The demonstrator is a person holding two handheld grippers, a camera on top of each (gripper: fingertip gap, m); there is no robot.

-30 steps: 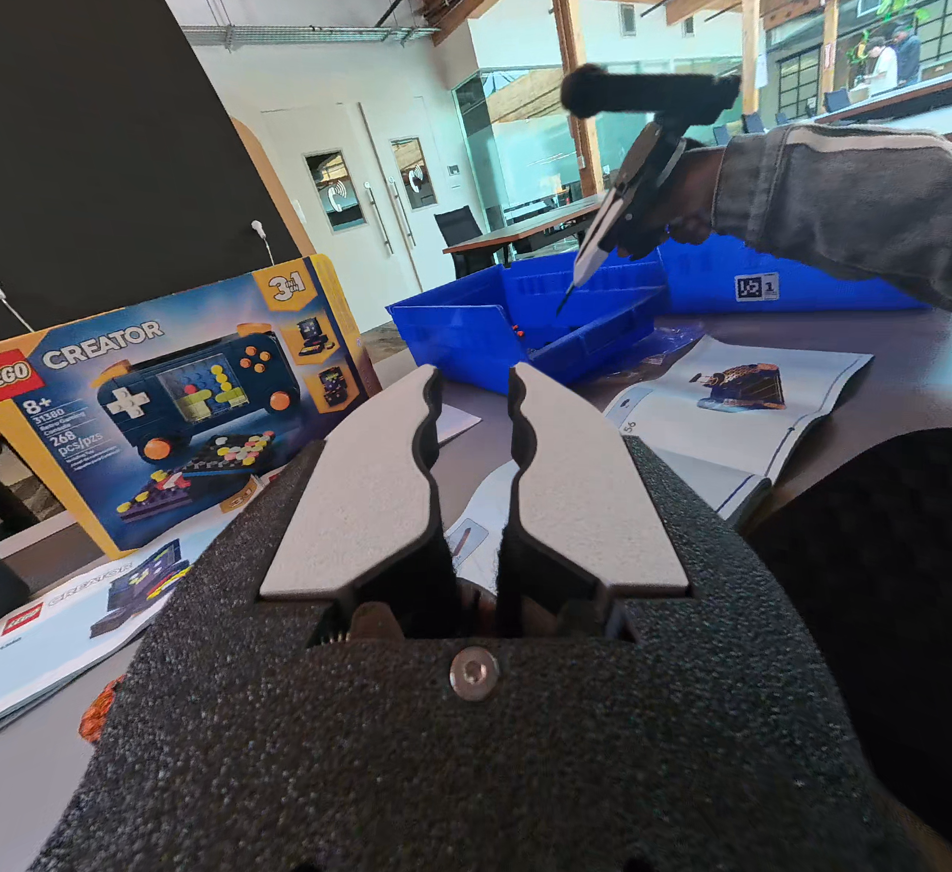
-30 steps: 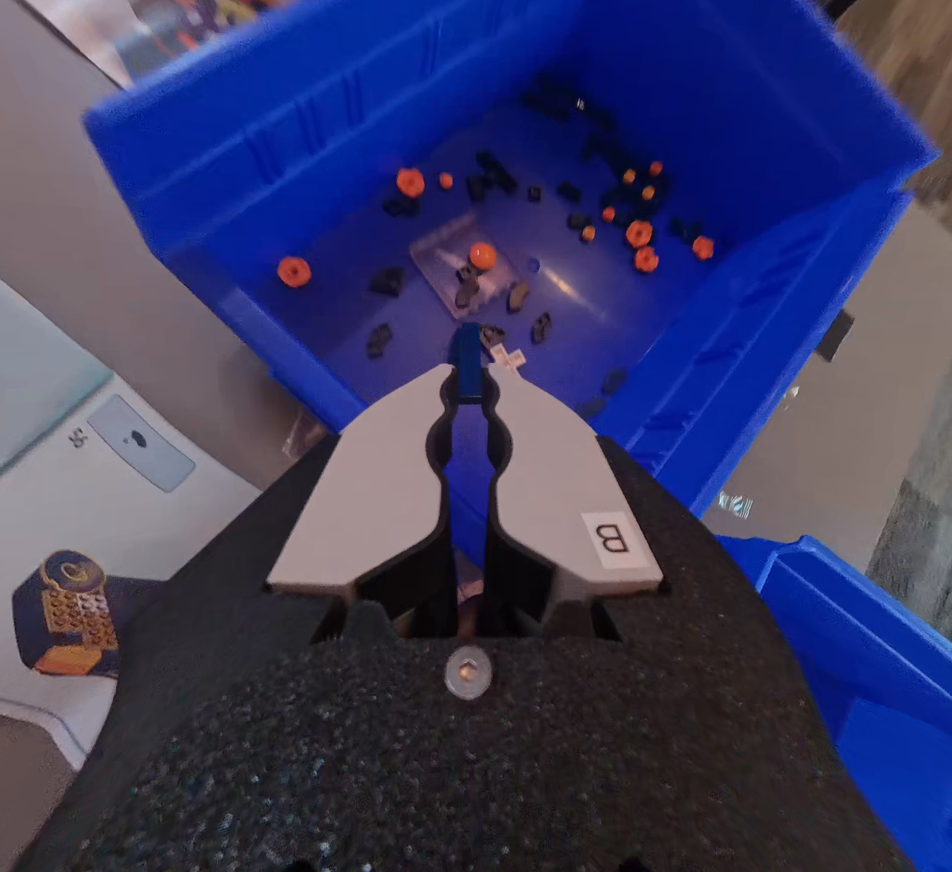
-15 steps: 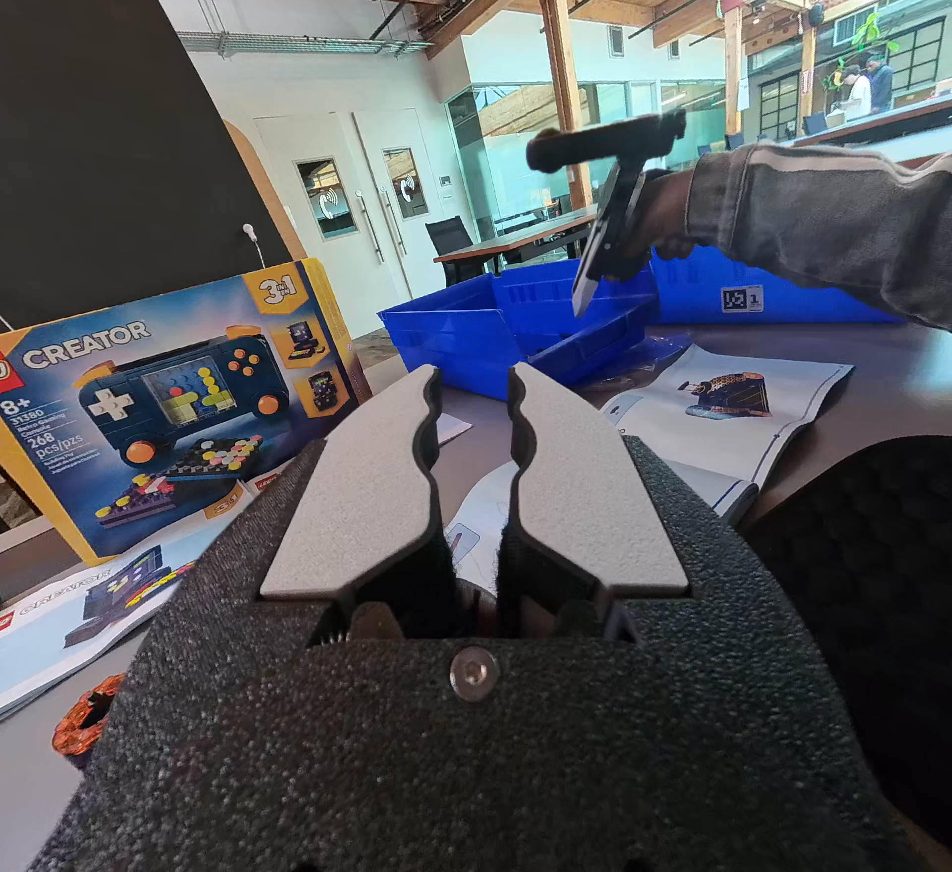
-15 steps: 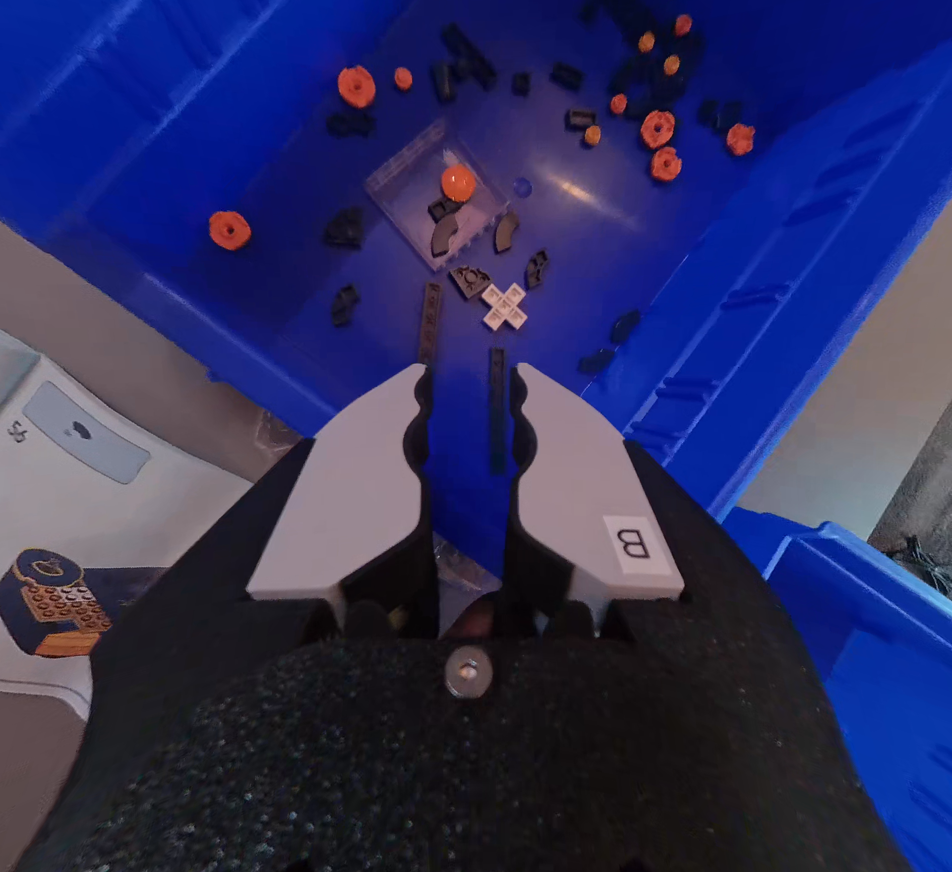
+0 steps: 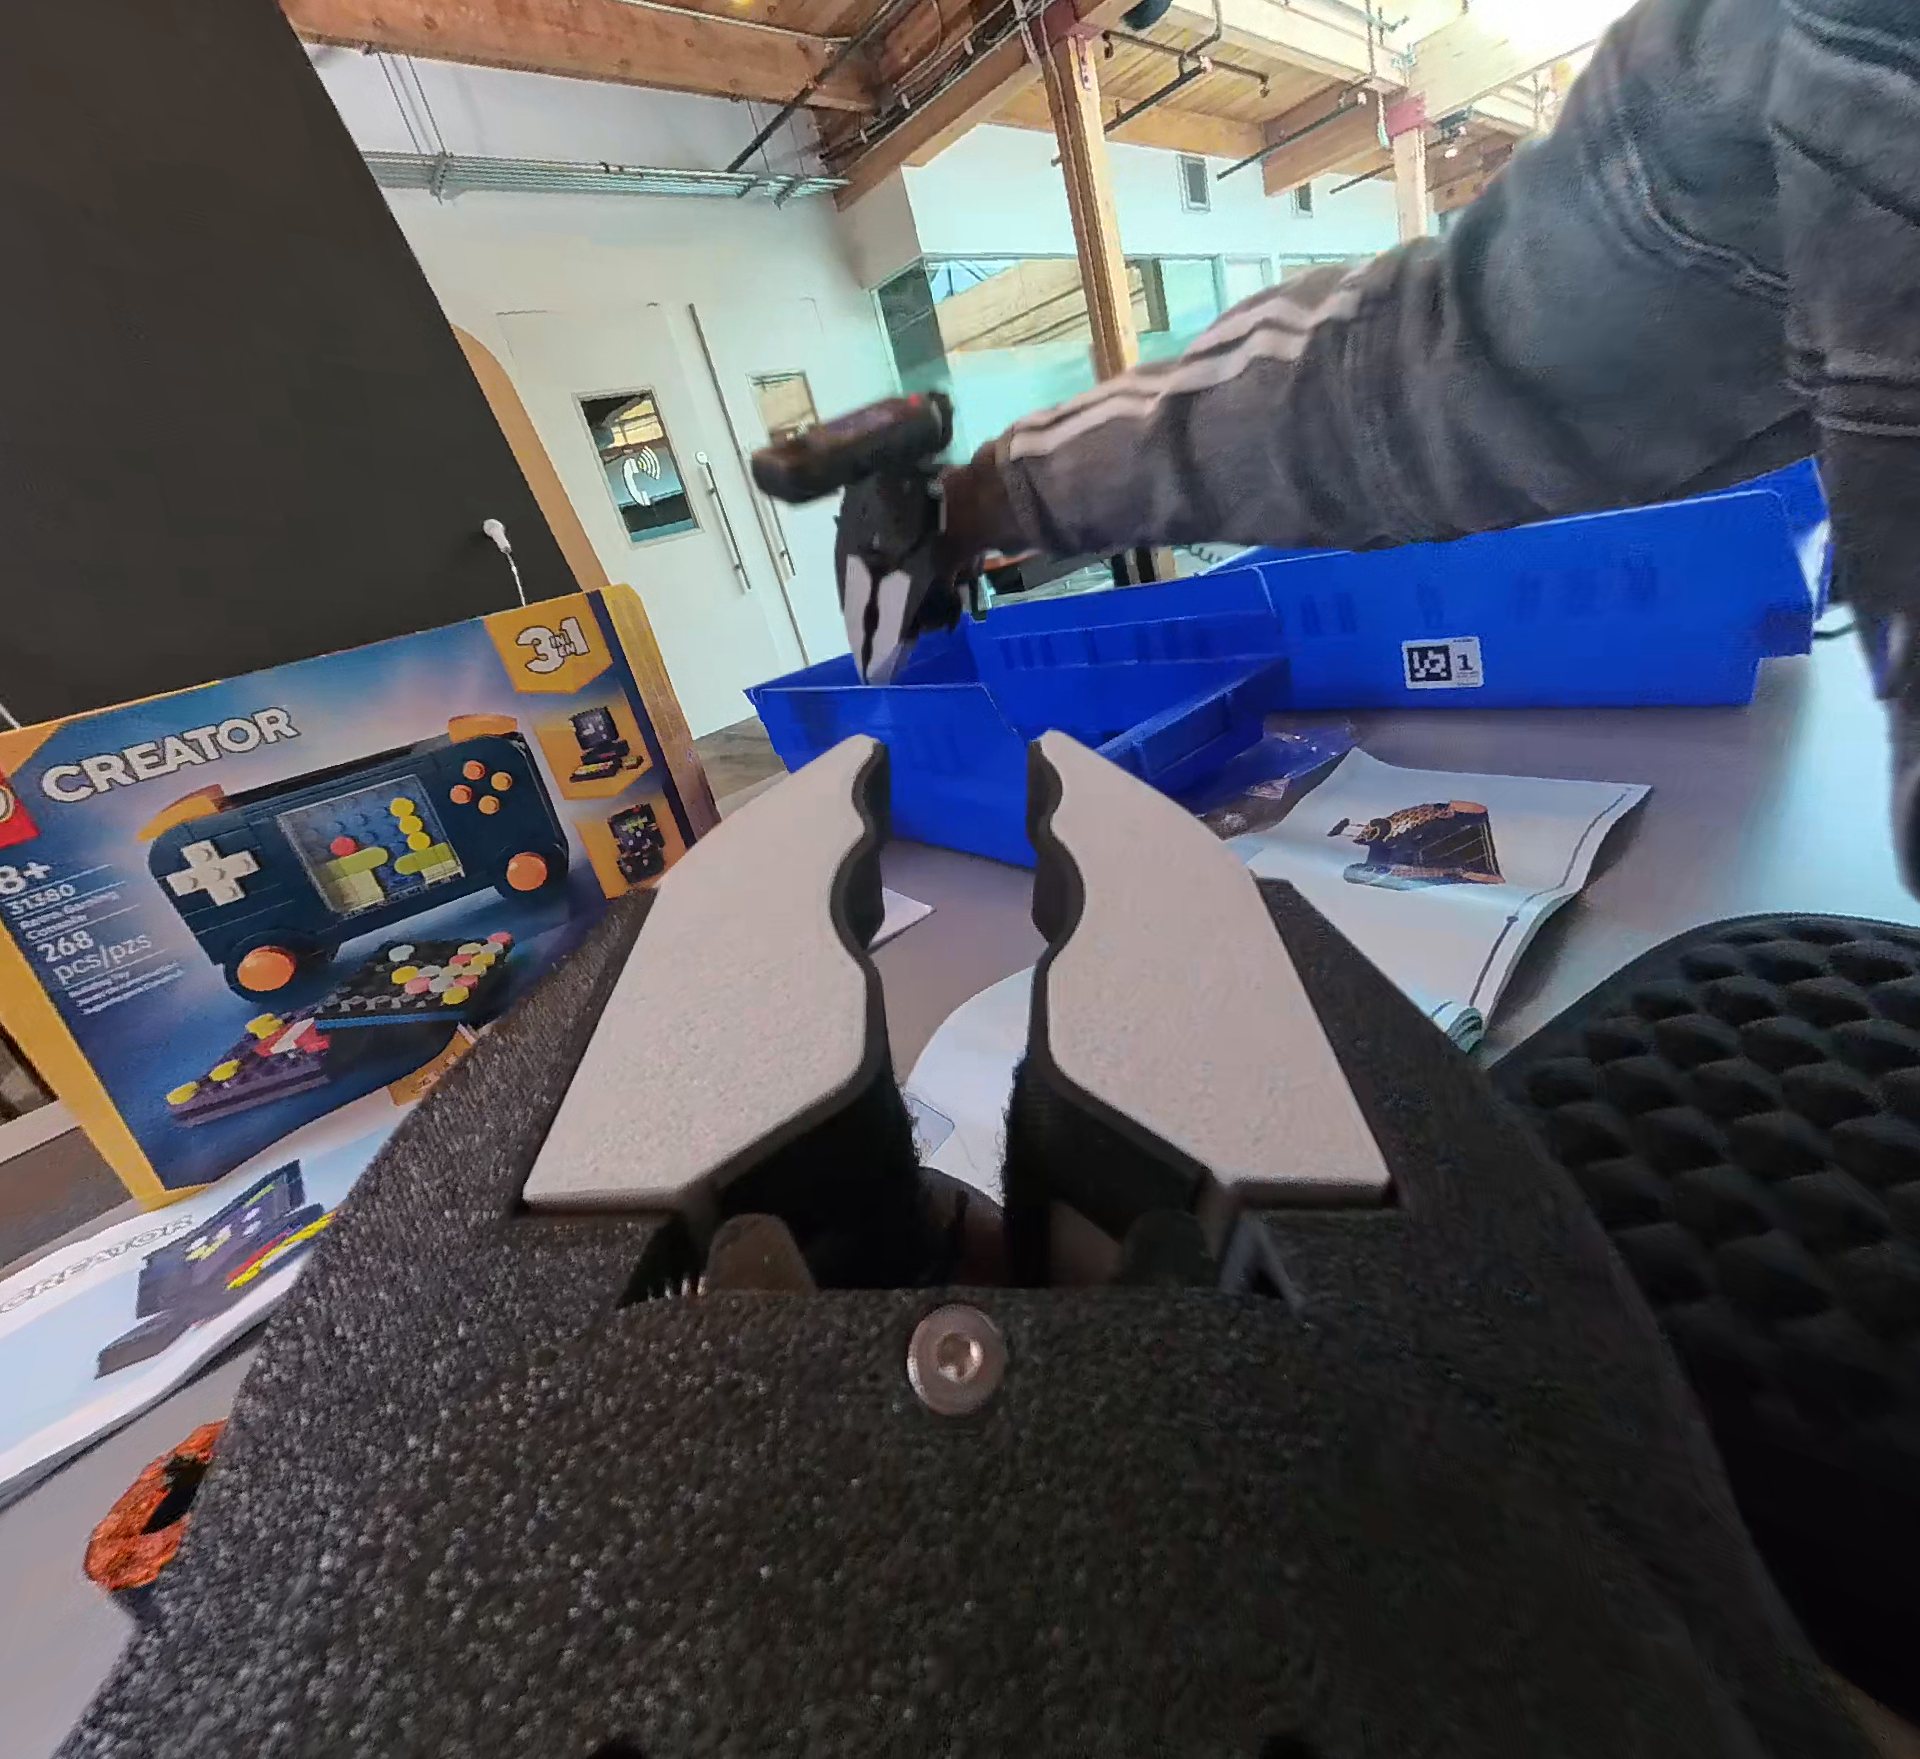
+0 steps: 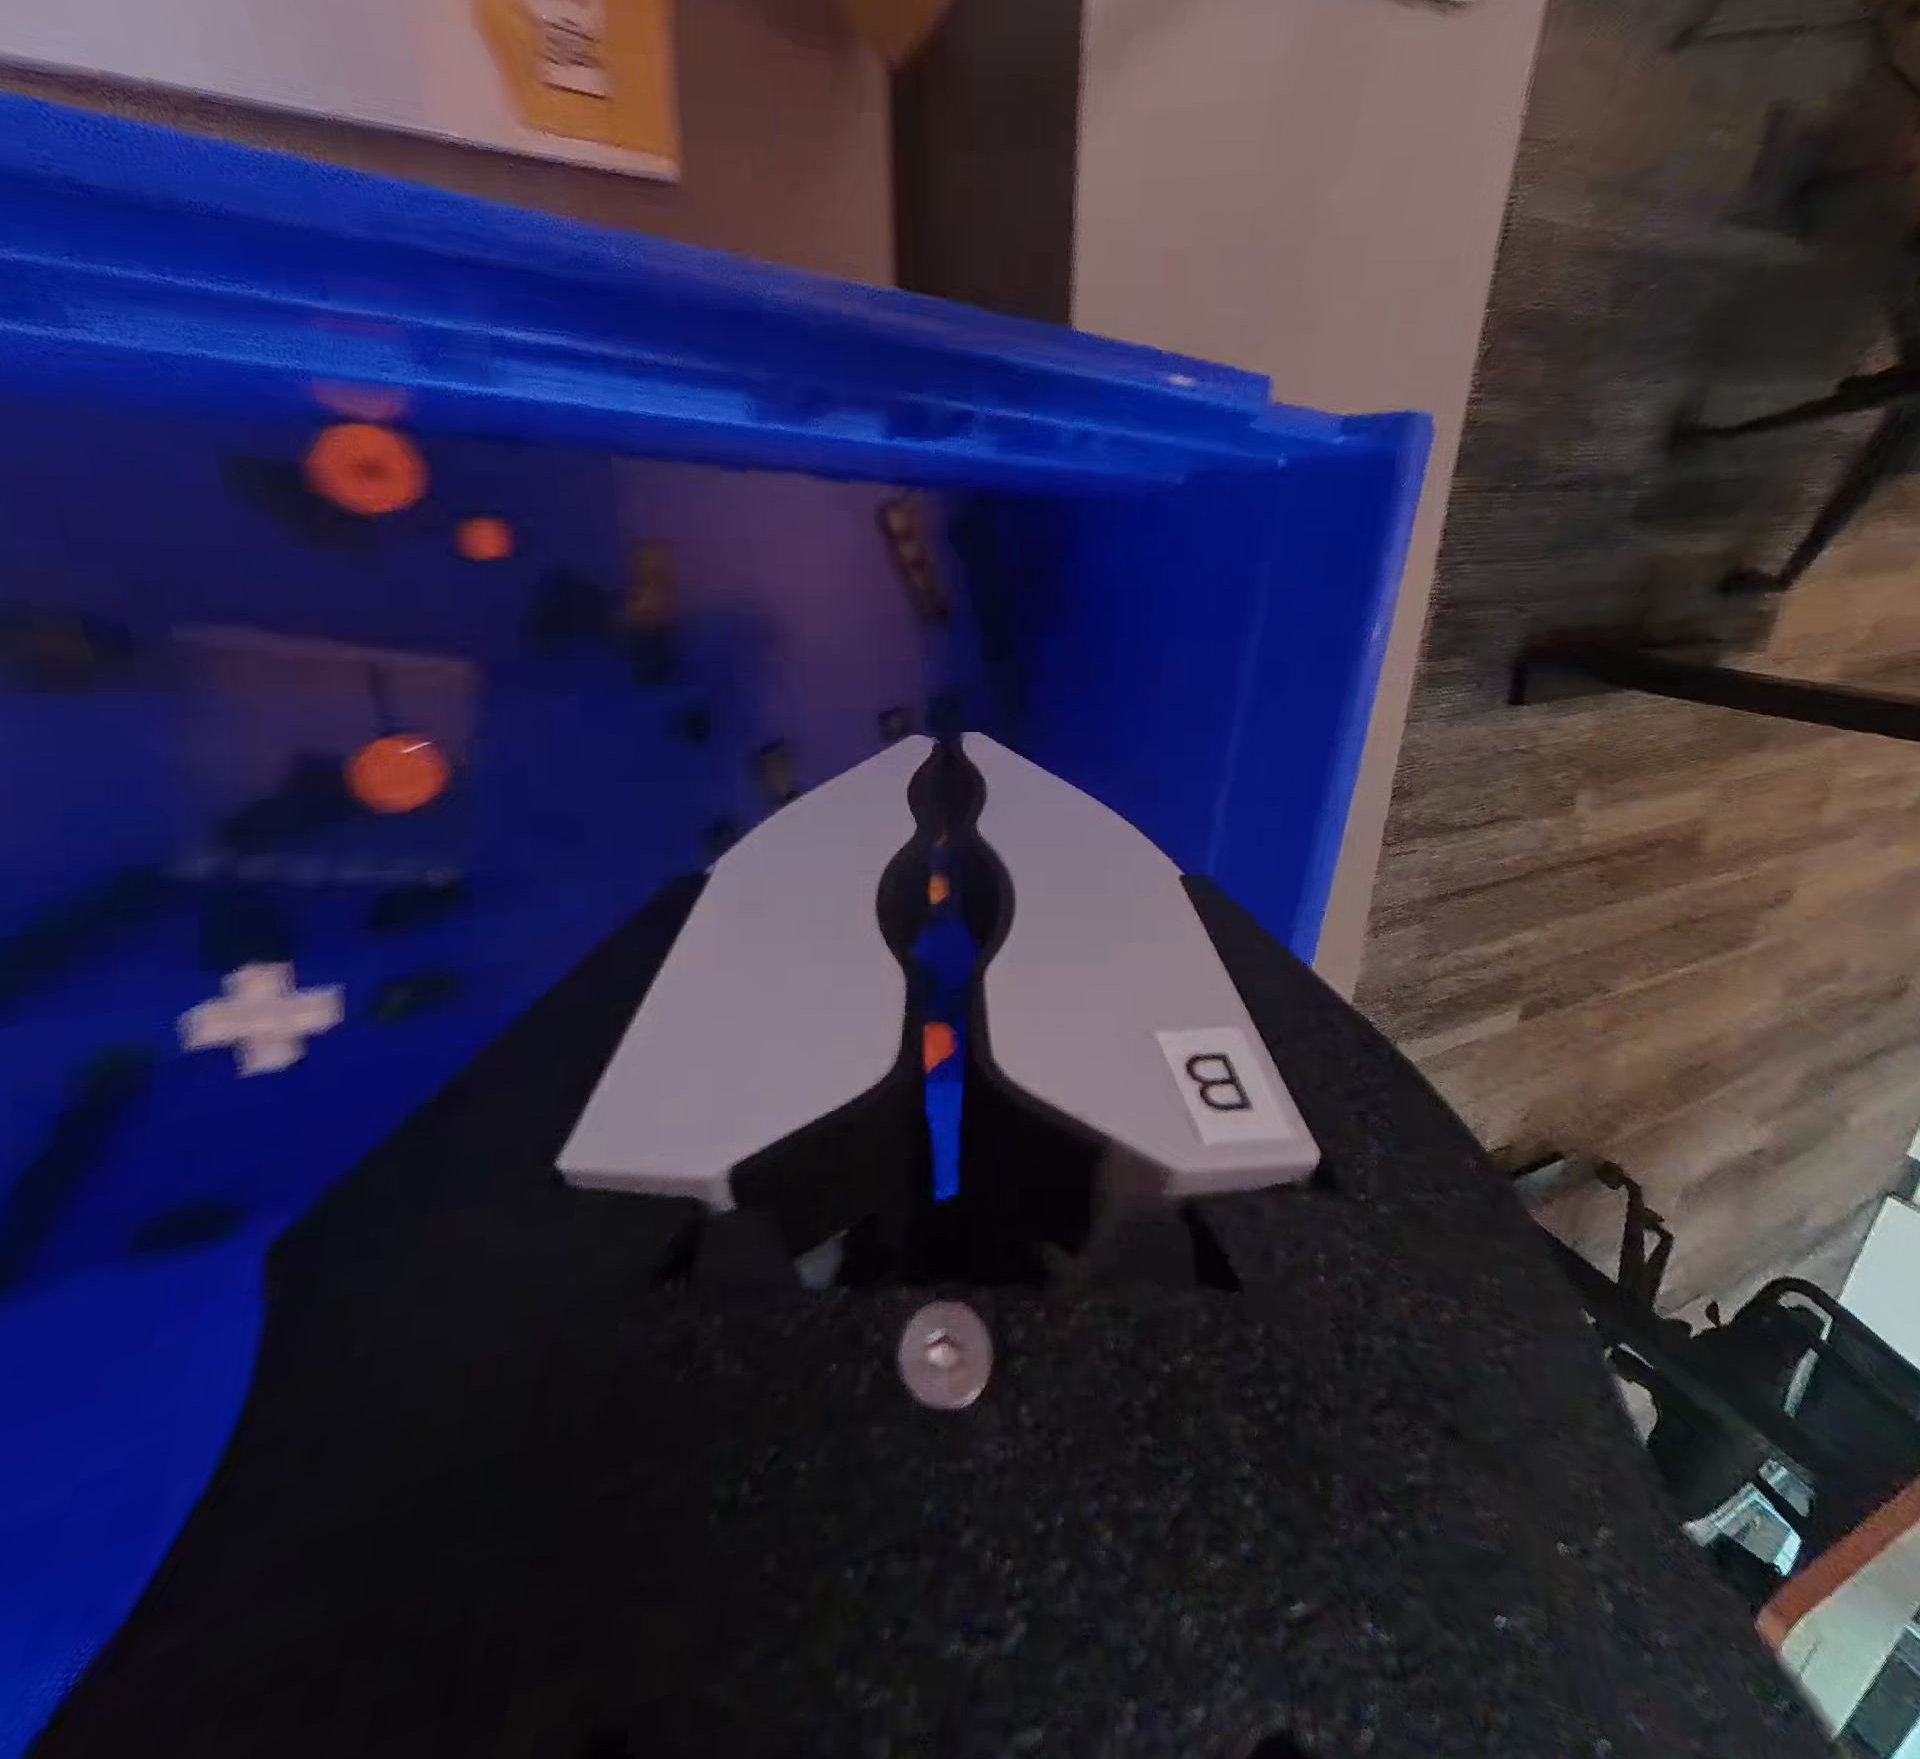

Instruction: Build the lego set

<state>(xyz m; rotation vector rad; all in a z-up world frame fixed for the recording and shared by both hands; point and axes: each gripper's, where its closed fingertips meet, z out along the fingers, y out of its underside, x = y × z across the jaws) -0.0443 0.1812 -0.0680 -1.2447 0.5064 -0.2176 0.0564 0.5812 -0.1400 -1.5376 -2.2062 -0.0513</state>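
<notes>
My left gripper [image 5: 956, 759] is open with nothing between its fingers. It hovers over the grey table and faces a blue bin [image 5: 810, 733]. My right gripper [image 6: 943, 741] is shut, its tips meeting low inside that blue bin [image 6: 1195, 670], near a corner. The picture there is blurred. Around it on the bin floor lie orange round pieces [image 6: 364, 468], small dark pieces and a white cross-shaped piece [image 6: 260, 1018]. The left wrist view shows the right gripper [image 5: 878, 639] dipping its closed tips over the bin's rim, held by a person's sleeved arm [image 5: 1455, 379].
A toy brick set box [image 5: 312, 878] stands at the left. An open instruction booklet [image 5: 1434, 878] lies at the right, another booklet [image 5: 125, 1294] at the left front. A second blue bin [image 5: 1558, 629] with a square tag stands behind. A black padded object [image 5: 1714, 1138] is close on the right. About 40 centimetres separates my left fingertips from my right.
My right gripper held a dark blue piece over the bin, opened and let a thin dark bar drop in. It then shut again and swung toward the bin's corner. The left gripper stayed open.
</notes>
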